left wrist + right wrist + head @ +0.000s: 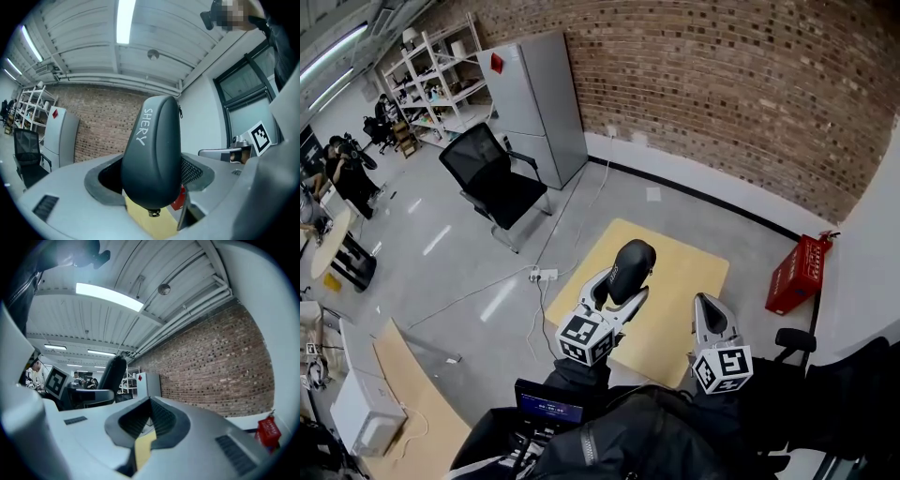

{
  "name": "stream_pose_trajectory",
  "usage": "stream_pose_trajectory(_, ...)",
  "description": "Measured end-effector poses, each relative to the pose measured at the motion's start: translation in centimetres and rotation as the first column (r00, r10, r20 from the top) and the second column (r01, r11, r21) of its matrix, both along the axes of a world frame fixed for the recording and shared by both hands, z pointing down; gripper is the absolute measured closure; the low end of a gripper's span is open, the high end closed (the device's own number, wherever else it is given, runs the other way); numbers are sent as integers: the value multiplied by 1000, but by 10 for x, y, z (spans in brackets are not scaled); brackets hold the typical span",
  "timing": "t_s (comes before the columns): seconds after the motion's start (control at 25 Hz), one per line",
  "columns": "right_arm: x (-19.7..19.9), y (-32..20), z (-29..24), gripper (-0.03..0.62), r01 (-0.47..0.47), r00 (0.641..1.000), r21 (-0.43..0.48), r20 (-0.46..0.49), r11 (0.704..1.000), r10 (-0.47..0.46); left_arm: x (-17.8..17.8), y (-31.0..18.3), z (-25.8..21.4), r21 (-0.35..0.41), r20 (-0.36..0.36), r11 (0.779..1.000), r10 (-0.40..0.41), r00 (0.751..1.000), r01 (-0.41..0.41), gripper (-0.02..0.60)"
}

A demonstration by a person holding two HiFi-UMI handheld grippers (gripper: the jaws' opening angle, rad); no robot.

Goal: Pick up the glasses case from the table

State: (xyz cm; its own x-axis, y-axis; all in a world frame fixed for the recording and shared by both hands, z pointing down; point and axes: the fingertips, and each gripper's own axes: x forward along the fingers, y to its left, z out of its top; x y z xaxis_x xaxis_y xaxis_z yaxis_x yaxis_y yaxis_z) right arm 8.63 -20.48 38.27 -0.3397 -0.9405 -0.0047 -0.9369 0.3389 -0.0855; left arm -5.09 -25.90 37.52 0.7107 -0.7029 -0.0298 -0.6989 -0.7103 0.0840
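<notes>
Two handheld grippers in head view, both over a pale yellow square desk on a grey floor. Left gripper has its jaws clamped on a black oval zip-up glasses case, one jaw on each broad side. The case is off the desk, held in the air over the desk's left edge as head view shows it. It stands roughly on end, and most of it sticks out past the jaw tips. Left gripper view shows white lettering "SHERY" down one side of the case and a small zip pull hanging at its lower end, with a strip of desk under it.

Right gripper is by the desk's near right corner, well apart from the case. Its jaws are drawn together and hold nothing. Right gripper view shows only a thin slit between the pads, with yellow desk through it. The desk top itself looks bare in head view.

Around the desk:
- A red plastic crate sits on the floor past the right edge, by the wall.
- A white power strip with a cable lies on the floor off the left corner.
- A black office chair stands further left.
- A tall grey cabinet stands against the red brick wall.
- White shelving stands left of the cabinet.
</notes>
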Motion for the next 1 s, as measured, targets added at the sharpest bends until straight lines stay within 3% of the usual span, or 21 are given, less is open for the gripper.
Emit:
stream_pose_trajectory(0.48, 18, -1, -8, 589, -55, 997, 23, 55, 998, 54, 3, 1, -3, 16, 1, 1000, -12, 1000, 12, 247)
stream_pose_trajectory(1.0, 20, -1, -9, 589, -62, 997, 39, 46, 997, 60, 3, 1, 2, -4, -6, 1000, -14, 1000, 14, 247)
